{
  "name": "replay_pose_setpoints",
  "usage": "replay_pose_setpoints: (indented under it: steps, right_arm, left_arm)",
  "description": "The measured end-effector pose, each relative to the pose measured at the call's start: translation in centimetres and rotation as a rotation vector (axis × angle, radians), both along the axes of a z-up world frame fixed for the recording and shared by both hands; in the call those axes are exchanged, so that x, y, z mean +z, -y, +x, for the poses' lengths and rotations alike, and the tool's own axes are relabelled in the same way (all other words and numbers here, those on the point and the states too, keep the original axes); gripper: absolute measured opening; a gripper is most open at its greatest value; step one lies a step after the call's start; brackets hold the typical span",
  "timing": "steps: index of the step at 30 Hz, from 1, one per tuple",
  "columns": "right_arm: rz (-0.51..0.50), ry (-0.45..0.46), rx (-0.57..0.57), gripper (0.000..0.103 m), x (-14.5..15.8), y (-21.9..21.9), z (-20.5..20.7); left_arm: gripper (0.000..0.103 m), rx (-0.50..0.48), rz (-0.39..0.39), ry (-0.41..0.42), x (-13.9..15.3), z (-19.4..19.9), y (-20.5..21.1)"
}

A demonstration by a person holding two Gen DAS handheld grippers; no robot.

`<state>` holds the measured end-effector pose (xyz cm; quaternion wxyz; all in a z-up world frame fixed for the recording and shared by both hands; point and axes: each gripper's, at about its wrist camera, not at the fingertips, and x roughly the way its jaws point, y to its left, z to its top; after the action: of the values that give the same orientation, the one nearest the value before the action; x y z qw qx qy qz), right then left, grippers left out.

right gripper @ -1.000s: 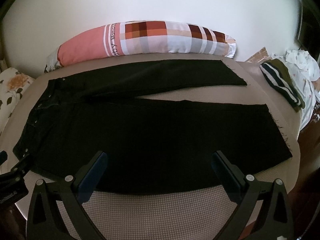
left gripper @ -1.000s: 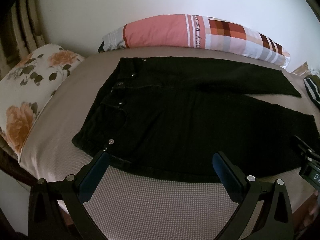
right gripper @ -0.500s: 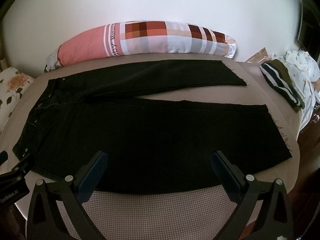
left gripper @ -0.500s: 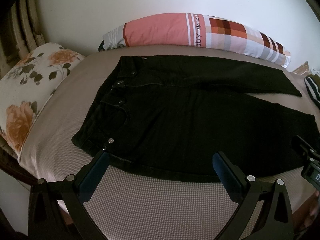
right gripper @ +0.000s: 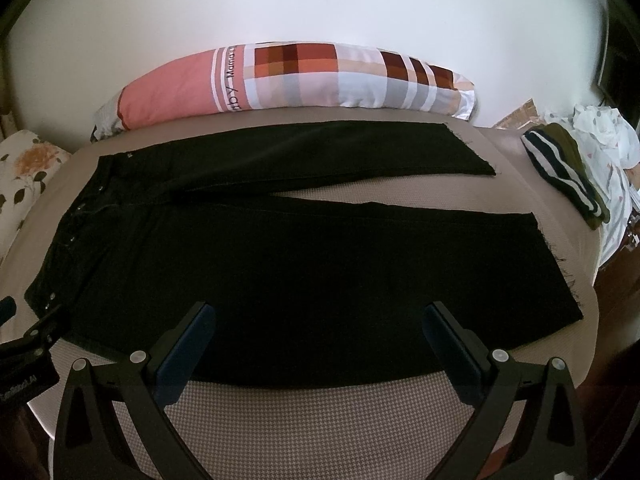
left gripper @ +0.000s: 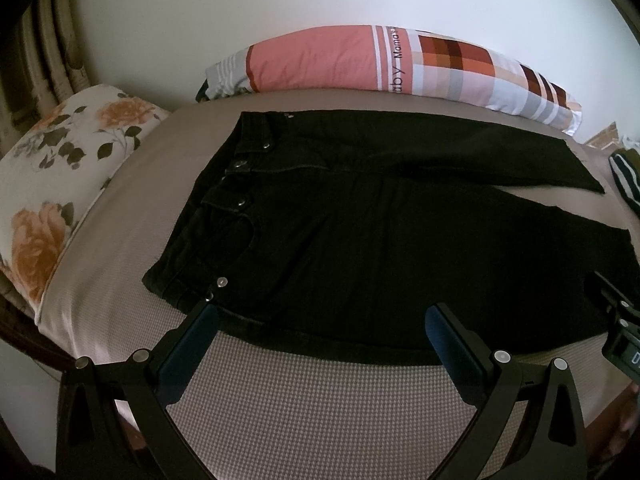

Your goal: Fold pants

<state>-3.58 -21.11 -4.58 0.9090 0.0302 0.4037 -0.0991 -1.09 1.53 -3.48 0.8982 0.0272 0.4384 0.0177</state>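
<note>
Black pants point(left gripper: 360, 240) lie flat on the beige bed, waistband to the left, both legs spread to the right point(right gripper: 320, 272). My left gripper point(left gripper: 324, 320) hangs open above the near edge of the pants close to the waistband, holding nothing. Over the near leg my right gripper point(right gripper: 320, 316) is open too, its fingers wide apart and empty. Each gripper's body shows at the edge of the other's view: the right one point(left gripper: 618, 332) and the left one point(right gripper: 28, 352).
A pink and plaid bolster pillow point(right gripper: 288, 76) lies along the white wall behind the pants. A floral pillow point(left gripper: 60, 184) sits at the left end of the bed. Striped folded clothes point(right gripper: 568, 172) and a white cloth point(right gripper: 604, 132) lie at the right end.
Both grippers have drifted slightly back toward the near bed edge, so a little more bare bed shows in front of the pants. The pants have not moved.
</note>
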Motion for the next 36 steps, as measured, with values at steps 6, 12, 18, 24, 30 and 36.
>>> replay_pose_setpoints:
  steps: [6,12,18,24,30,36]
  right_arm:
    - [-0.003,0.002,0.002,0.103,0.0,0.0,0.0]
    - [-0.018,0.007,0.015,0.103,0.2,-0.3,0.1]
    - [-0.003,0.012,0.027,0.103,0.2,-0.4,0.0]
    - [0.097,0.03,0.05,0.103,0.3,0.3,-0.1]
    - [0.15,-0.02,0.013,0.103,-0.3,2.2,1.1]
    - [0.373,-0.012,0.028,0.103,0.0,5.0,4.3]
  left_arm:
    - [0.102,-0.001,0.0,-0.002,0.0,0.1,0.1]
    - [0.102,-0.004,-0.003,-0.007,0.1,0.4,0.2]
    - [0.102,-0.004,-0.024,-0.007,0.1,0.7,-0.1]
    - [0.102,-0.014,-0.05,-0.011,-0.1,2.2,-1.0]
    - [0.101,-0.002,-0.131,0.001,1.1,5.6,-4.6]
    - [0.084,0.057,-0.246,-0.005,2.3,11.6,-10.6]
